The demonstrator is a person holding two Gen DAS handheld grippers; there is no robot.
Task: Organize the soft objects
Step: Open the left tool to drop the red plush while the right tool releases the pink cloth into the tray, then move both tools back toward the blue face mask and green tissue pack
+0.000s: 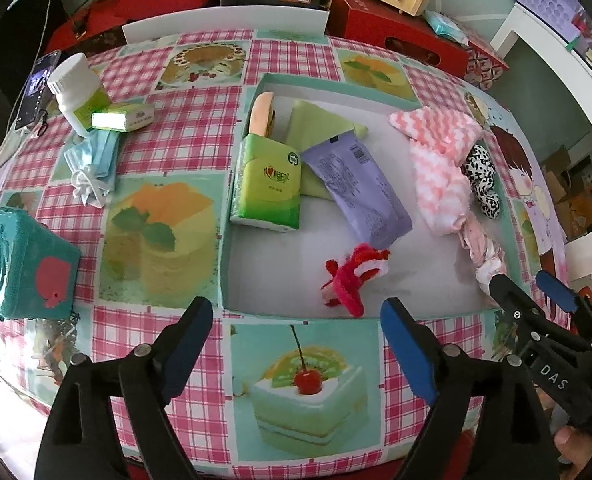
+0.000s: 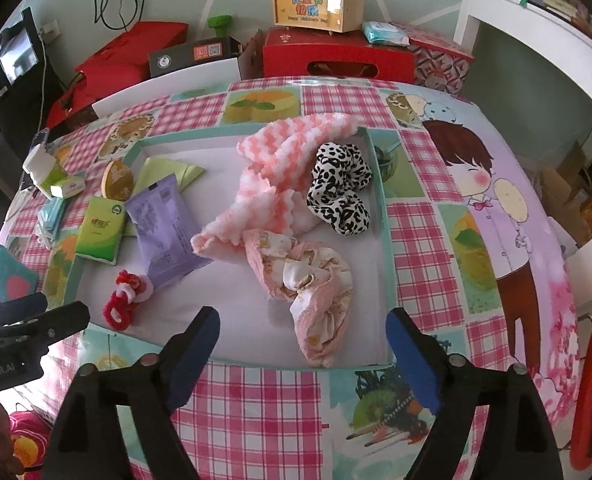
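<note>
The left gripper hangs with its blue-padded jaws spread wide and nothing between them, over the near edge of the tabletop. The right gripper is the same: jaws wide apart, empty, poised just short of the near wall of the shallow teal-rimmed white tray.

Just inside that near wall lies the crumpled pink printed cloth, toward the tray's near right corner, one end draped on the rim. Toward the near left corner is the red-and-white fuzzy pipe-cleaner twist. Further in sit the pink-and-white fluffy knitted cloth, spilling over the far rim, and the black-and-white spotted scrunchie against the right wall. The purple wipes packet, the green tissue pack, the pale green folded cloth and a tan oval pad fill the tray's left part.

Most soft things therefore seem gathered already. Left outside, near the tabletop's left edge, are the blue face masks with white ties, which look like the obvious remaining soft item. The white pill bottle, small white box and teal box there appear rigid and probably stay.
</note>
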